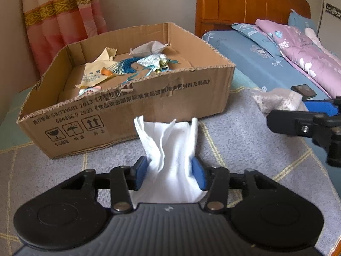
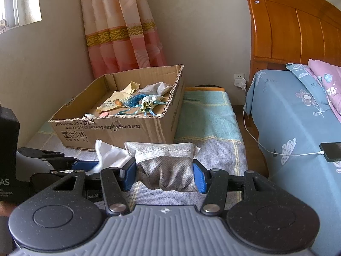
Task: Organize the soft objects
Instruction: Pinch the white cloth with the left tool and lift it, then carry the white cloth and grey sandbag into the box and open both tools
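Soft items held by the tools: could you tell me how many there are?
2: a white cloth in the left tool, and a grey pouch in the right tool.

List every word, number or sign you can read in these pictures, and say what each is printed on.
"GB/T29601 2013": front wall of the brown cardboard box.
"GB4806.9 2023": same wall.
Fragile, umbrella and up-arrows signs: same wall.
Chinese print there: too blurred to quote.
"AS": black box, cut off.
Cream packet: print too small.

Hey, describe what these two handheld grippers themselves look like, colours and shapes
Both match: the left gripper and right gripper each have blue fingers on black linkage bars with silver pivot pins, a ribbed grey base with a small emblem, flanked by two round black lobes. No cables show on them.
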